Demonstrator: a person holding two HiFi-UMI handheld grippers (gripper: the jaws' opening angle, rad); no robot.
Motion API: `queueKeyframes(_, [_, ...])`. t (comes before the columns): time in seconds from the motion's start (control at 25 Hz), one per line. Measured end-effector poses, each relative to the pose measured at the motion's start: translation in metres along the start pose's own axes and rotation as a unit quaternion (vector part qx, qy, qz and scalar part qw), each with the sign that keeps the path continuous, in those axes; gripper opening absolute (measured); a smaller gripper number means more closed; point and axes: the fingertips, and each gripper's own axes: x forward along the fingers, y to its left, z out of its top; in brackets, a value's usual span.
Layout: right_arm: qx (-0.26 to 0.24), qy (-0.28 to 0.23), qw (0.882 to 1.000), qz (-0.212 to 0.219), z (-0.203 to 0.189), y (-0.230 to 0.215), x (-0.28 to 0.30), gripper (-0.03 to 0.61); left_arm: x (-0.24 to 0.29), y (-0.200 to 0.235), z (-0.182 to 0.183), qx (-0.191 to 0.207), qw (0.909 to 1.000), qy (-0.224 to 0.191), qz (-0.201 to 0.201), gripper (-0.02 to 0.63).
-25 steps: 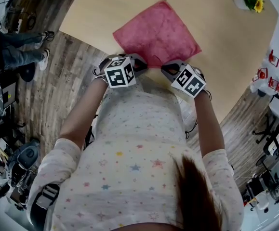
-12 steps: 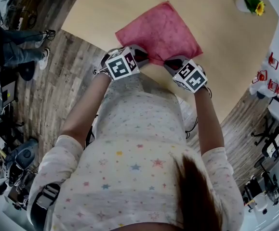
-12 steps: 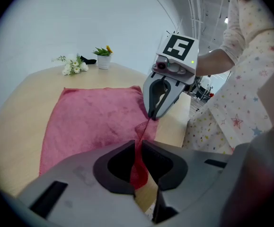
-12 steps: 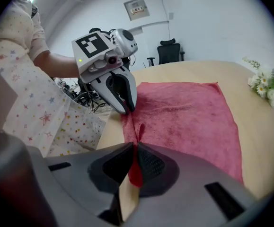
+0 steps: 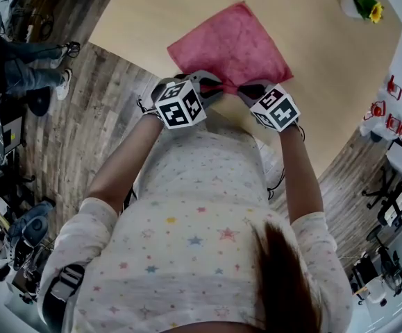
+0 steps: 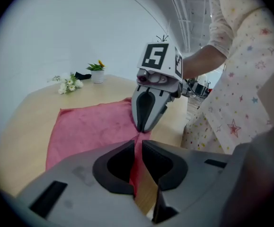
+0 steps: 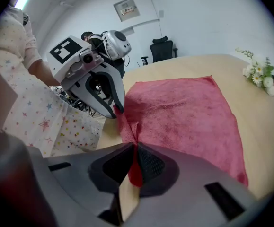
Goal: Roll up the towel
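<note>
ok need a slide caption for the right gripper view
Right tool shut on the near edge of a pink towel, left tool gripping the same edge.

Shifts the left gripper (image 5: 213,87) slightly up the head view and toward the right gripper (image 5: 246,90), narrowing the gap between them along the near edge of the towel (image 5: 232,44). Turns the left marker cube (image 5: 181,104) to a new angle.

Counter (image 5: 325,68): light wood, rounded edge. Far beyond the right tool (image 5: 248,90), near the counter's far edge: white pot with yellow flower (image 5: 364,4), white flower sprig (image 7: 257,75) near it. Wood-plank floor (image 5: 82,123) lies left of the left tool (image 5: 211,85), with a seated person's legs (image 5: 27,75) there. Black office chair (image 7: 161,48) stands beyond the counter.
</note>
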Motion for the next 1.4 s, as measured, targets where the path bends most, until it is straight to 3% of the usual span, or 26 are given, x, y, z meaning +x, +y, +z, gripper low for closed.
queueKeyframes(0.16, [0.003,0.004,1.000,0.001,0.000,-0.001,0.000,0.028,0.010,-0.005,-0.010,0.038,0.9983,0.043,-0.002,0.032])
queueKeyframes(0.28, [0.002,0.001,1.000,0.000,0.002,0.000,-0.001,0.028,0.016,-0.005,-0.027,0.041,0.9962,0.076,-0.010,0.032])
queueKeyframes(0.48, [-0.018,-0.038,0.999,-0.014,0.014,-0.002,-0.023,0.058,0.017,-0.003,-0.029,0.027,0.9970,0.071,-0.014,0.032])
queueKeyframes(0.68, [-0.066,-0.060,0.996,0.009,0.029,0.023,-0.027,0.074,0.017,-0.003,-0.029,0.023,0.9971,0.071,-0.016,0.032])
queueKeyframes(0.96, [-0.143,0.002,0.989,-0.037,0.005,0.023,0.007,0.112,0.016,-0.003,-0.026,0.003,0.9981,0.059,-0.018,0.040])
queueKeyframes(1.04, [-0.152,0.004,0.987,-0.045,0.005,0.020,0.009,0.106,0.013,-0.005,-0.023,0.004,0.9984,0.053,-0.022,0.111])
queueKeyframes(1.12, [-0.161,0.006,0.986,-0.053,0.007,0.018,0.009,0.100,0.013,-0.009,-0.025,0.020,0.9976,0.060,-0.027,0.135])
queueKeyframes(1.24, [-0.178,0.013,0.982,-0.064,0.008,0.014,0.008,0.106,0.018,-0.005,-0.032,0.062,0.9946,0.083,-0.005,0.133])
queueKeyframes(1.4, [-0.192,0.020,0.979,-0.072,0.005,0.009,0.007,0.104,0.018,0.005,-0.032,0.062,0.9948,0.081,0.013,0.071])
